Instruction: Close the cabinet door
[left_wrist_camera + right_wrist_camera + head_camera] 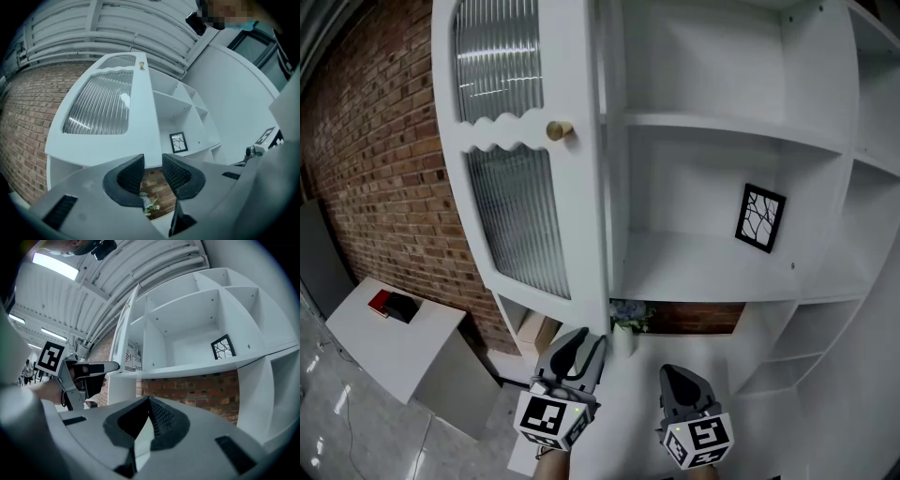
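Observation:
The white cabinet [722, 131] stands with its left door [520, 216] swung out toward me; the door has ribbed glass panes and a brass knob [559, 130]. My left gripper [586, 345] is open just under the door's lower free corner. In the left gripper view, that corner of the door [101, 105] sits right at the gap between the jaws of the left gripper [153, 165]; whether they touch it is unclear. My right gripper [680, 375] is lower and to the right, in front of the open shelves. Its jaws are shut and empty, as the right gripper [149, 401] shows in its own view.
A black-framed picture [760, 217] leans on the middle shelf and a small plant [628, 316] sits in the brick-backed niche below. A brick wall [375, 169] is on the left. A low white table [394, 342] there carries a red and black object [394, 305].

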A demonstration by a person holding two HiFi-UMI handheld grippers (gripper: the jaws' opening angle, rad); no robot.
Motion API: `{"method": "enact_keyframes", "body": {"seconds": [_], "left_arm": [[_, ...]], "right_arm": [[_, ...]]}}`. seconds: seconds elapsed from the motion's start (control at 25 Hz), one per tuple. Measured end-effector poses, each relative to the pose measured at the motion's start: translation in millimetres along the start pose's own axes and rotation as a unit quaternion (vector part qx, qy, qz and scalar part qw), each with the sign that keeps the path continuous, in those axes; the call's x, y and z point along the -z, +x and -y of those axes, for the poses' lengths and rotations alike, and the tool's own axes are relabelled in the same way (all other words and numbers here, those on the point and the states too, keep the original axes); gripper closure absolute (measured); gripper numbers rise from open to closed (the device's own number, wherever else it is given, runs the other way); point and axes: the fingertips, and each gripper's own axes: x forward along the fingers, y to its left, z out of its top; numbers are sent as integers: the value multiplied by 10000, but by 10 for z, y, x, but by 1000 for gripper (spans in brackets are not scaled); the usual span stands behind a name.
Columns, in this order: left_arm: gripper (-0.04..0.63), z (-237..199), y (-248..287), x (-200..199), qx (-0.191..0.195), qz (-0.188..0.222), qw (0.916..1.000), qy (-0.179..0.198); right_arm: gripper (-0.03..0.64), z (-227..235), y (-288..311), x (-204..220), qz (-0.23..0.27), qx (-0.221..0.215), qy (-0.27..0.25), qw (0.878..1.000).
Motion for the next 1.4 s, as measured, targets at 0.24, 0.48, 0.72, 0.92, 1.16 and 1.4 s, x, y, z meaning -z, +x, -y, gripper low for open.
{"method": "enact_keyframes", "body": {"seconds": [0.24, 0.48, 0.72, 0.92, 1.16, 1.4], "left_arm": [[533, -121, 86, 49, -96, 120, 9993, -337], [551, -156, 228, 79, -248, 92, 9994, -239], [566, -208, 326, 115, -184, 20, 9997, -167], [571, -202, 320, 111, -64, -69, 9998, -153], [571, -129, 108, 112, 96, -155, 9998, -99], [571, -224, -320, 102, 203, -215, 9990, -322]], "right_arm": [[615, 94, 17, 37, -19, -31, 6, 10000], [615, 134, 33, 13, -13, 7, 9, 10000], [615, 22, 28, -15, -5, 58, 9, 10000], [615, -123, -30, -48, 11, 127, -30, 9999], [615, -267, -149, -76, 43, 328, -40, 9994], [615, -519, -253, -122, 176, 514, 67, 9985]]}}
